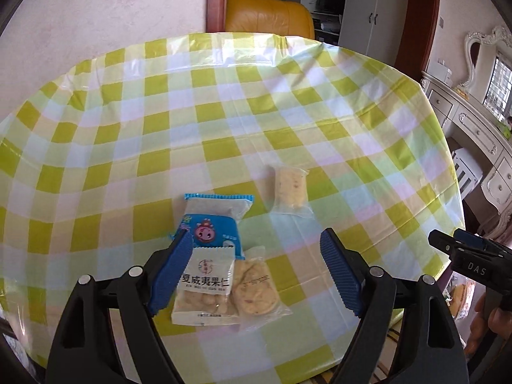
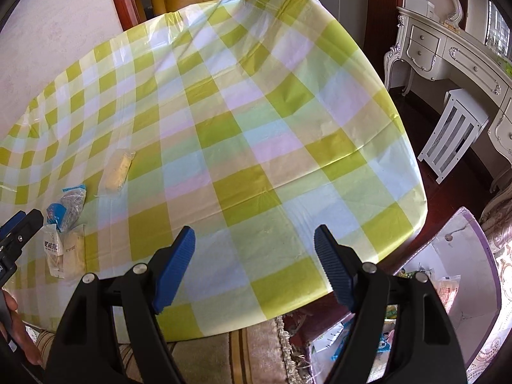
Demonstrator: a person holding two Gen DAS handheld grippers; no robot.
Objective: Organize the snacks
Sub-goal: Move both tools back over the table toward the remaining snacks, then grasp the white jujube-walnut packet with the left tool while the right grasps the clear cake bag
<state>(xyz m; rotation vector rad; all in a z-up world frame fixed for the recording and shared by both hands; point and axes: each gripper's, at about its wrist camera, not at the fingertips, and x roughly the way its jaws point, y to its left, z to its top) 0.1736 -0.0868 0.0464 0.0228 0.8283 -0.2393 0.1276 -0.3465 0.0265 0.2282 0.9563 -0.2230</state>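
Counter (image 1: pixel 224 96): round-cornered, under a glossy plastic cloth checked in lime green, white and pale pastels.

Snacks, left wrist view, lower centre of frame:
- Blue-and-white packet with a pink cartoon pig (image 1: pixel 212 220), lying flat.
- White paper-fronted packet printed with Chinese characters (image 1: pixel 206 283), its top edge overlapping the blue packet's lower end.
- Clear wrapper holding a pale round pastry (image 1: pixel 254 286), touching the white packet's right side.
- Clear wrapper holding a pale oblong cake (image 1: pixel 290 188), apart, up and right of the cluster.

Left tool (image 1: pixel 256 275): black frame, ribbed blue pads, jaws spread wide, gripping nothing; the cluster lies beneath, between the pads.

Right tool (image 2: pixel 254 268): same make, jaws released, empty, over bare cloth near the counter's edge.

Cardboard box with pale purple walls (image 2: pixel 460 288): lower right of right wrist view, on the floor, packets inside.
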